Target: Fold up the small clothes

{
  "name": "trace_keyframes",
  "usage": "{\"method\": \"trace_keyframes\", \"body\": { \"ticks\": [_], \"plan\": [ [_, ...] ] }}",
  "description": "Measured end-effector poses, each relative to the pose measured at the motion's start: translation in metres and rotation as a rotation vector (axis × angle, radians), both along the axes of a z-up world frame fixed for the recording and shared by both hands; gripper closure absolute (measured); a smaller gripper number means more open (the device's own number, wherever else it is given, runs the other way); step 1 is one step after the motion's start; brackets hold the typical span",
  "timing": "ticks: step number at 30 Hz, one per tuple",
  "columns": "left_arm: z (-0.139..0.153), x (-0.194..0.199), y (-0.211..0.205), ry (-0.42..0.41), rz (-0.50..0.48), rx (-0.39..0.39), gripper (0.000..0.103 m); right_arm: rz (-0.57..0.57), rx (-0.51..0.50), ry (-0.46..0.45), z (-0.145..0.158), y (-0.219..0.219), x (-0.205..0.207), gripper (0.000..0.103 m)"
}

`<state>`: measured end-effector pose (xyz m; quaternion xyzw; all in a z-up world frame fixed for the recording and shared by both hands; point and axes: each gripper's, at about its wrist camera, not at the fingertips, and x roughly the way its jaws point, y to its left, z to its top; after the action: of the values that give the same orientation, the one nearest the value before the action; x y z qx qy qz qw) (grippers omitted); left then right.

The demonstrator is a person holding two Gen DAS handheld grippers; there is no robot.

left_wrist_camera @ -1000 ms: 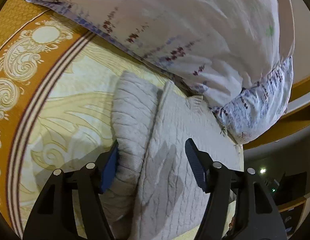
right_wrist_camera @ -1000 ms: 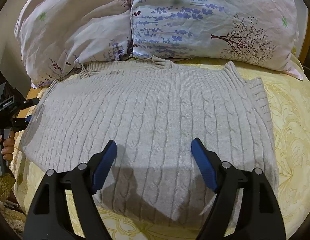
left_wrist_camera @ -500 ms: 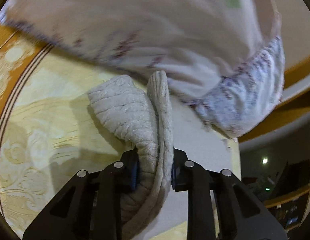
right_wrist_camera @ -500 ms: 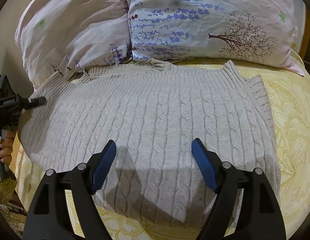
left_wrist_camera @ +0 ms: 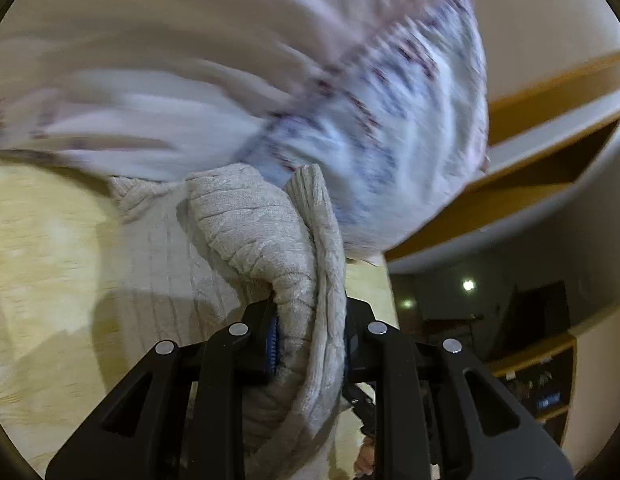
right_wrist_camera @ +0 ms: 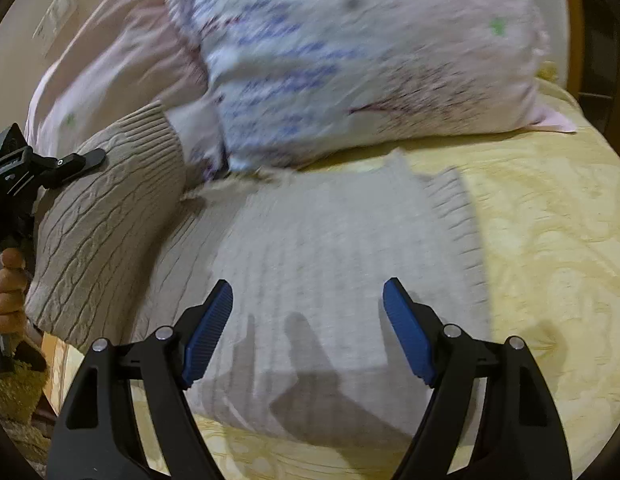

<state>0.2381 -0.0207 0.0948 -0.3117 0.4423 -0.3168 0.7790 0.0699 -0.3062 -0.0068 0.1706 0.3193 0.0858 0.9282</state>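
A beige cable-knit sweater (right_wrist_camera: 310, 264) lies on the yellow bedspread (right_wrist_camera: 549, 240) below the pillows. My left gripper (left_wrist_camera: 310, 340) is shut on the sweater's left side (left_wrist_camera: 270, 232), which hangs bunched between the jaws. In the right wrist view that lifted side (right_wrist_camera: 106, 224) stands up as a curved flap, with the left gripper (right_wrist_camera: 82, 158) at its top edge. My right gripper (right_wrist_camera: 308, 320) is open and empty, hovering over the sweater's lower middle.
Two floral pillows (right_wrist_camera: 349, 60) lie along the head of the bed, close behind the sweater; they also show in the left wrist view (left_wrist_camera: 349, 100). A wooden bed frame (left_wrist_camera: 529, 184) and a dark room are at the right.
My left gripper shut on the sweater's left side and has lifted it up and toward the middle. The right gripper stays open, shifting a little over the sweater.
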Motion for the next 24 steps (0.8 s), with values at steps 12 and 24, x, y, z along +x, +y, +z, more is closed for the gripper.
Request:
{"method": "trace_keyframes", "body": {
  "ticks": [12, 24],
  "plan": [
    [-0.072, 0.009, -0.13, 0.194, -0.193, 0.014, 0.064, -0.089, 0.309, 0.029, -0.023, -0.083, -0.016, 0.026],
    [-0.024, -0.014, -0.056, -0.081, -0.022, 0.209, 0.017, 0.035, 0.637, 0.097, -0.028, -0.1, 0.007, 0.035]
  ]
}}
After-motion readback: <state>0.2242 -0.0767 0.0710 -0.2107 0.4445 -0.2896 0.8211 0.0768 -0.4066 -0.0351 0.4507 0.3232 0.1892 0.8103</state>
